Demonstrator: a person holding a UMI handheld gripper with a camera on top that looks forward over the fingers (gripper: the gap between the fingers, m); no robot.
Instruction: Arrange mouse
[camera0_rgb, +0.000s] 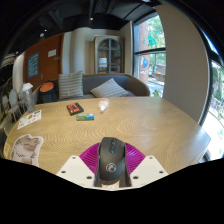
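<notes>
Gripper view: black mouse (111, 160) sits between the fingers (111, 172), pink pads pressing both its sides. Wooden surface (130, 125) stretches toward twelve o'clock.

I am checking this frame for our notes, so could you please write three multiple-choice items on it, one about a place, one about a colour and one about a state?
1. Where is the mouse?
A. between the gripper fingers
B. beside the glass
C. on the sofa

2. What colour is the mouse?
A. white
B. black
C. red

3. How does the mouse lie?
A. lifted off the table
B. flat on the wooden table
C. tipped on its side

Answers: 1 A, the magenta pads flank it on both sides. 2 B, its shell is dark all over. 3 B, it rests on the tabletop, near its front edge.
</notes>
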